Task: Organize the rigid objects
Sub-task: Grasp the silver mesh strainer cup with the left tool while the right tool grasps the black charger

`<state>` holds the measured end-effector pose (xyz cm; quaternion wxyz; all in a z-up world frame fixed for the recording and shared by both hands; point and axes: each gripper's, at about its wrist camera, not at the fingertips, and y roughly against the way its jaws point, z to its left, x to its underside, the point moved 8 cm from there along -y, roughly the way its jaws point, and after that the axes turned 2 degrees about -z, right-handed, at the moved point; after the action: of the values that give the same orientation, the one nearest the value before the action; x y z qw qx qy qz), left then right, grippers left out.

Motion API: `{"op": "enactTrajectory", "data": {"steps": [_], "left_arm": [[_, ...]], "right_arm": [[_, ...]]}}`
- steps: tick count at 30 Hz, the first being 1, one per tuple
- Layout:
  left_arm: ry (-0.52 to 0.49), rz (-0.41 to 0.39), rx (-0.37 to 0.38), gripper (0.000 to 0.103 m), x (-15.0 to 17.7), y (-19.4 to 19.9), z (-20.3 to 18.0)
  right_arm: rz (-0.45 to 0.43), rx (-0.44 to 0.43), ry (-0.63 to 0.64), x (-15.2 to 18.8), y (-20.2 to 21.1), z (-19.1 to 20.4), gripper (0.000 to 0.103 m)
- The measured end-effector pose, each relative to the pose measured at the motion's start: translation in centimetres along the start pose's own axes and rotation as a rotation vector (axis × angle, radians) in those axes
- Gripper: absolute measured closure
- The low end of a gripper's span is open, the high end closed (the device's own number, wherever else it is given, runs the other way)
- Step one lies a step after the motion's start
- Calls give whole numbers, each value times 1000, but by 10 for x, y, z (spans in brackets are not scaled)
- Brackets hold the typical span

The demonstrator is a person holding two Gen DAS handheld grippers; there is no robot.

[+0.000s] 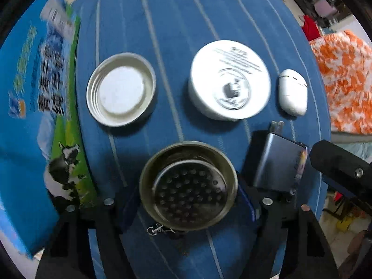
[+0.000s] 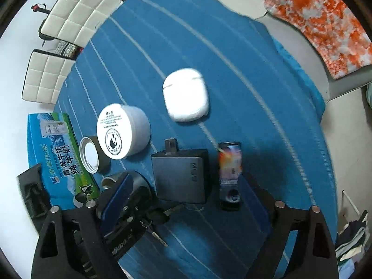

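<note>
On the far left of the left wrist view a blue and green cardboard milk carton box with a cow print [image 1: 34,116] lies along the edge of the blue striped tablecloth [image 1: 181,23]. Next to it on the cloth sits an upturned white metal screw lid [image 1: 121,93], open side up. Below and to its right, a round steel tea strainer cup with a perforated bottom [image 1: 188,186] sits between the spread fingers of the left gripper [image 1: 188,203]; the blue pads flank its rim on both sides, but whether they press on it cannot be told. A small metal clasp [image 1: 159,229] lies at the cup's near edge. Further right stands a white round cream jar with a printed label [image 1: 230,79], then a white oval earbud case [image 1: 292,91] just beside it. Below these lies a dark grey rectangular charger block with prongs [image 1: 276,160], and past it a black part of the other gripper enters from the right edge.

In the right wrist view, the box lies at the left, then the lid, jar and strainer cup. The charger sits in the middle, with the earbud case beyond it. Just right of the charger lies a small cylindrical can with a colourful label [image 2: 230,174]. The right gripper [image 2: 186,205] hangs above the cloth with its fingers wide apart, holding nothing; the charger and the can lie between them.
</note>
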<state>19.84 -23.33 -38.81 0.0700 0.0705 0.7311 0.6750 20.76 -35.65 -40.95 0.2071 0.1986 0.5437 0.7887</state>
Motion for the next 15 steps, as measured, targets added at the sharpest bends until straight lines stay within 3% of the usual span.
{"op": "enactTrajectory", "data": {"steps": [2, 5, 8, 15], "left_arm": [[7, -19, 8, 34, 2, 1, 1], [11, -31, 6, 34, 7, 4, 4], [5, -34, 4, 33, 11, 7, 7], [-2, 16, 15, 32, 11, -9, 6]], "right_arm": [[40, 3, -1, 1, -14, 3, 23], [99, 1, 3, 5, -37, 8, 25], [100, 77, 37, 4, -45, 10, 37], [102, 202, 132, -4, -41, 8, 37]]}}
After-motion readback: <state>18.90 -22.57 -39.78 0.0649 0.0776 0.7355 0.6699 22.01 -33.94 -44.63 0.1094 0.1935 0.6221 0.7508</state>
